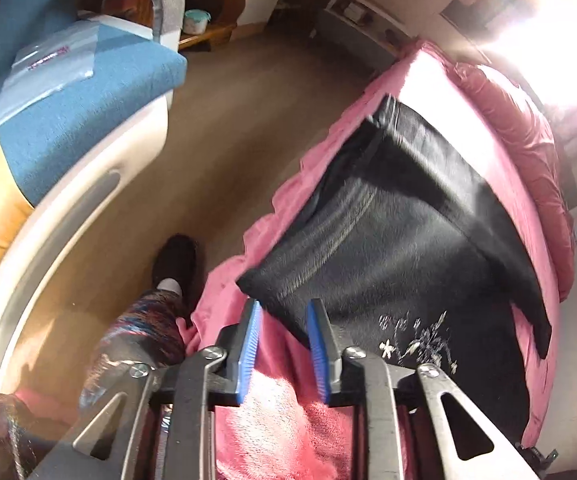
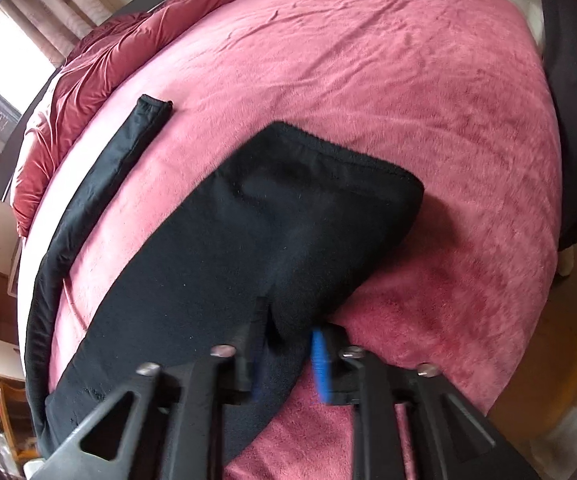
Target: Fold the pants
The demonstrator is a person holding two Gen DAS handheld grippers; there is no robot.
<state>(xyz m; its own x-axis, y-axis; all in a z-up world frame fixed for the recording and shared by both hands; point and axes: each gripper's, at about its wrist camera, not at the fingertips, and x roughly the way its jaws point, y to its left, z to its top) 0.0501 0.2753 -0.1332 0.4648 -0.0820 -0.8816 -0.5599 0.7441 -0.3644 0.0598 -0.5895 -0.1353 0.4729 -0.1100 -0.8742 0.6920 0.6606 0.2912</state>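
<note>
Black pants lie on a pink bed cover, with white flower embroidery near my left gripper. My left gripper is open, its blue pads just short of the pants' near corner, nothing between them. In the right wrist view the pants are partly folded, one leg stretched out to the left. My right gripper is open with a fold of the black cloth lying between its jaws; whether they press it I cannot tell. The view is blurred.
A blue and white sofa stands left of the bed across a strip of floor. The person's leg and dark shoe are beside the bed edge. A red duvet is bunched at the head of the bed cover.
</note>
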